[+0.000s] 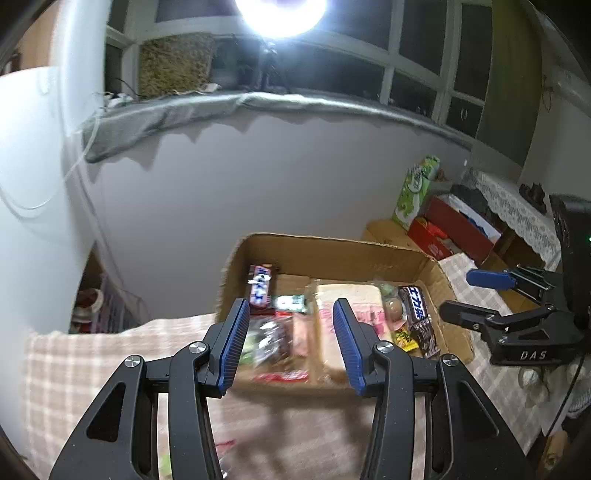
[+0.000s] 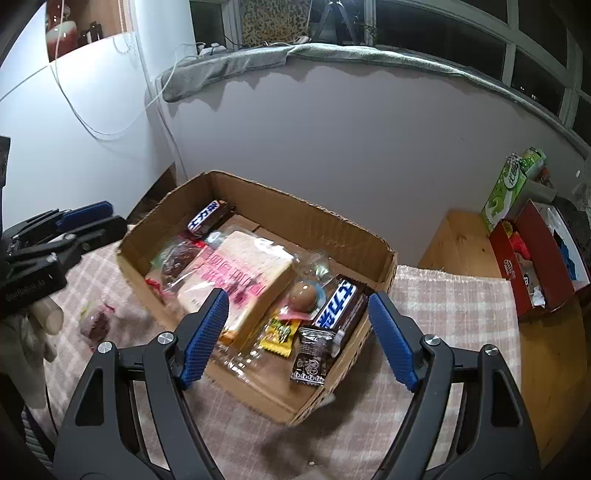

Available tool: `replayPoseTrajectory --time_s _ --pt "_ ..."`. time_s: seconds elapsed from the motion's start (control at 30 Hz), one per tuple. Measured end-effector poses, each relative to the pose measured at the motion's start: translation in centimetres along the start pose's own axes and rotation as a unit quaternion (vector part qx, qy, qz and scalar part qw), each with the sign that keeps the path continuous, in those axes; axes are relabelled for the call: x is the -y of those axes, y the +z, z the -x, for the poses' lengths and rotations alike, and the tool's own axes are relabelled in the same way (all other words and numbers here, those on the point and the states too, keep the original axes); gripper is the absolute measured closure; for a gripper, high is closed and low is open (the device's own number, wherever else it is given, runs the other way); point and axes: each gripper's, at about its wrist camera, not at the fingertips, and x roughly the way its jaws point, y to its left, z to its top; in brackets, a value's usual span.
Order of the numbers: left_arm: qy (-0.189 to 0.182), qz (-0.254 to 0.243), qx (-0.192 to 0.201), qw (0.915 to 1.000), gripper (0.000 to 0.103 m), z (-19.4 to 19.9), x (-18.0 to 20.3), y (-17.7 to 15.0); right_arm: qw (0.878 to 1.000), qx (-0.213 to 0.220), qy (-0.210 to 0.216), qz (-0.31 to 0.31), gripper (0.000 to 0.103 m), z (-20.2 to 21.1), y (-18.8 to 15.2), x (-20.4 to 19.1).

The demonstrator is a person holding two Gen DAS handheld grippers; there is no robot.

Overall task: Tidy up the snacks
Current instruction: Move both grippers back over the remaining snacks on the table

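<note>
Your right hand-held gripper (image 2: 295, 338) is hanging released and empty above the cardboard box (image 2: 291, 214) of snacks. Your left hand-held gripper (image 1: 291, 345) is also standing released, grasping nothing. A small red snack (image 2: 96, 325) is lying on the surface (image 2: 450, 314).

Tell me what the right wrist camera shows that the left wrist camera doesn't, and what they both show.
Only the right wrist view shows a small dark red wrapped snack lying on the checked cloth outside the box, and the left gripper from the side.
Only the left wrist view shows the bright lamp and the right gripper from the side.
Both show the cardboard box of snacks with the pink-printed bread pack and two Snickers bars, one against the back wall, one at the right end. Both grippers are open and empty.
</note>
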Motion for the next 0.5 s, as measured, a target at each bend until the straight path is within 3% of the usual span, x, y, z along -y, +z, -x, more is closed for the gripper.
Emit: replayPoseTrajectory --time_s 0.3,0.37,0.5 --pt "0.017 0.05 0.016 0.9985 0.057 5.5 -4.9 -3.9 0.999 0.025 0.023 -0.019 0.02 3.8 -3.5 -0.8" --pt "0.019 0.06 0.013 0.9979 0.057 5.9 -5.6 -4.8 0.999 0.03 0.027 -0.024 0.015 4.6 -4.5 -1.1" --pt "0.018 0.08 -0.001 0.9966 0.057 5.6 -6.8 -6.9 0.999 0.039 0.026 -0.021 0.015 6.3 -6.9 -2.2"
